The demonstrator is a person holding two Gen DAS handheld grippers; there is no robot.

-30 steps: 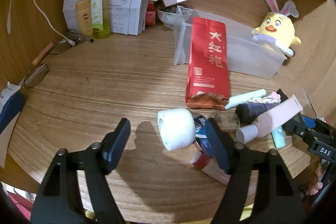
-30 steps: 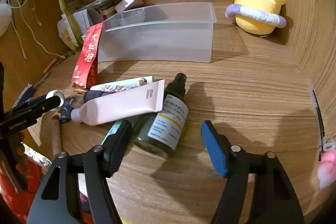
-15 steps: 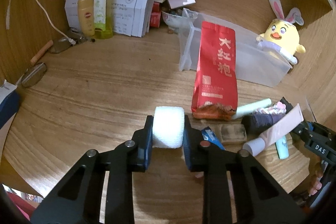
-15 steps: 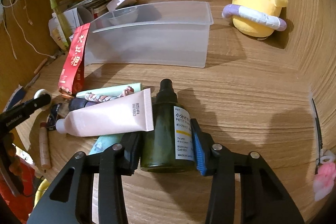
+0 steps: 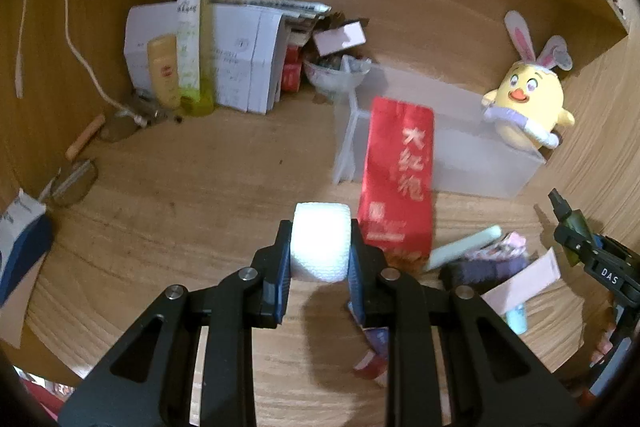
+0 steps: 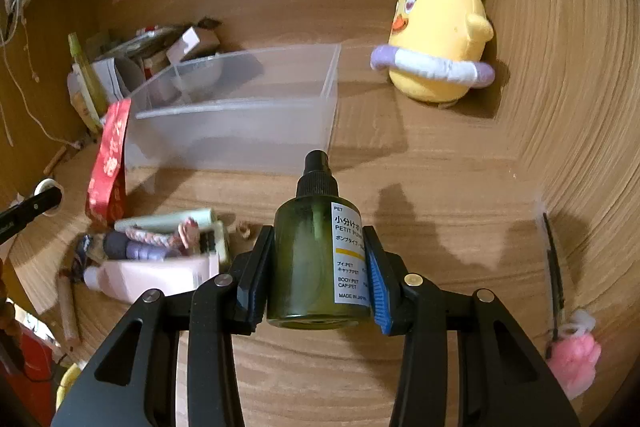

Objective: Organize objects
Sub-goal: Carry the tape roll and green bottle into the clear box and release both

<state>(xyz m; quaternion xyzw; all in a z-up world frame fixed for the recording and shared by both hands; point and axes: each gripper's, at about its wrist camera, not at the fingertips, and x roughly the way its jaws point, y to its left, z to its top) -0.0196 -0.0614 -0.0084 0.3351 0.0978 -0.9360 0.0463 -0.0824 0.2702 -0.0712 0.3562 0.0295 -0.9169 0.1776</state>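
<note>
Left gripper (image 5: 321,247) clamps white gauze roll (image 5: 320,247), just lifted | right gripper (image 6: 319,269) clamps green spray bottle (image 6: 316,259), lifted | next: far translucent plastic bin (image 6: 240,123), likely

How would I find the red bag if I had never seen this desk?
Look for the big clear plastic box in the middle of the wooden desk. The red bag leans against the box's front. It is the only tall, shiny red packet with gold writing down it; the pile of things beside it is pale and small.

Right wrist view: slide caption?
Right gripper clamps green pump bottle, facing the clear bin.
</note>
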